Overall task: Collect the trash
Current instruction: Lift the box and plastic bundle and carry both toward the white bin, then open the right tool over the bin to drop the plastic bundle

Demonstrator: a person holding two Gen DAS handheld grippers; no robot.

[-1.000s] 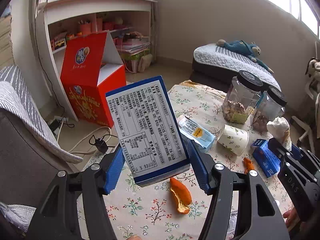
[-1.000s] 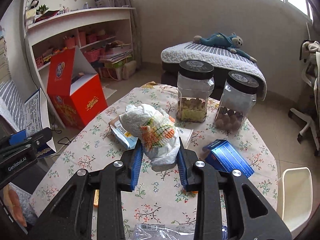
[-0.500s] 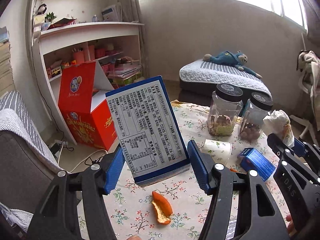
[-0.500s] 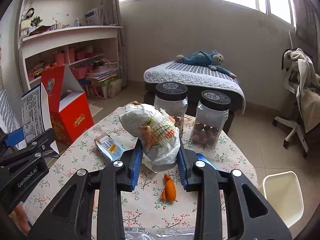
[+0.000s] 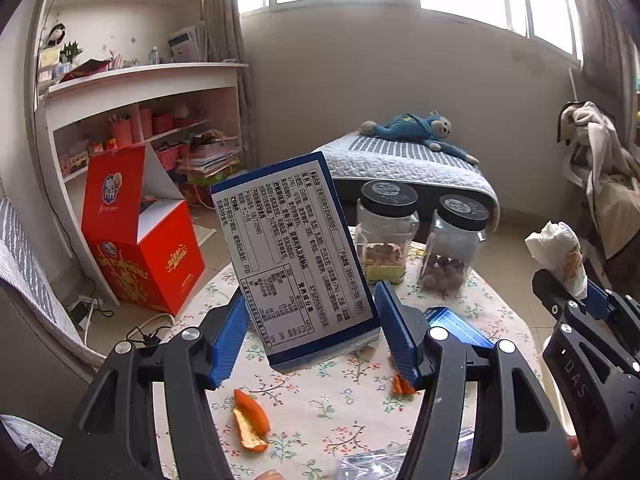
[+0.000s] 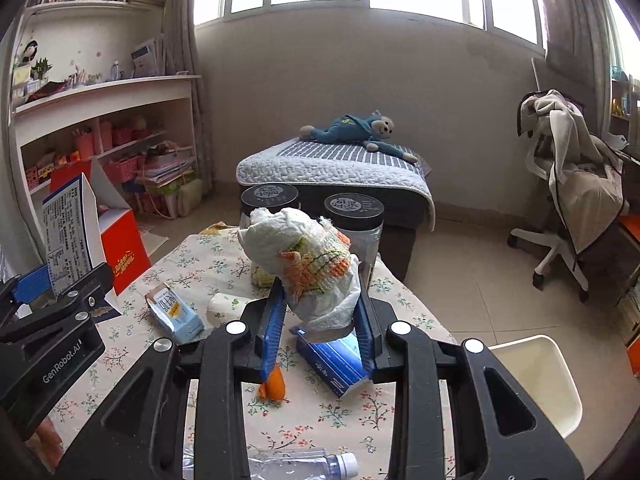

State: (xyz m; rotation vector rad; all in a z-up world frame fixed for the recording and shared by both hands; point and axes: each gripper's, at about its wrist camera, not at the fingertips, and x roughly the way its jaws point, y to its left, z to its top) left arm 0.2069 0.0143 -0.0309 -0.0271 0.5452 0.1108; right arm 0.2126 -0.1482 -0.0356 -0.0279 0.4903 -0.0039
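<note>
My left gripper [image 5: 312,336] is shut on a blue-edged white carton [image 5: 296,256], held upright above the floral table [image 5: 340,408]; the carton also shows in the right wrist view [image 6: 70,236]. My right gripper [image 6: 320,328] is shut on a crumpled white tissue wad with orange stains [image 6: 308,264], also seen at the right of the left wrist view [image 5: 558,252]. On the table lie orange peels [image 5: 250,420] [image 6: 273,386], a blue box [image 6: 336,360], a light-blue drink carton [image 6: 174,314], a paper cup [image 6: 226,304] and a plastic bottle [image 6: 304,466].
Two black-lidded jars [image 5: 386,232] [image 5: 456,244] stand at the table's far side. An open red box [image 5: 136,236] stands on the floor at left by the shelves. A white bin [image 6: 532,384] sits right of the table. An office chair [image 6: 568,200] stands far right.
Both grippers have risen and tilted up with their loads; the table sits lower in both views and more of the room and windows shows.
</note>
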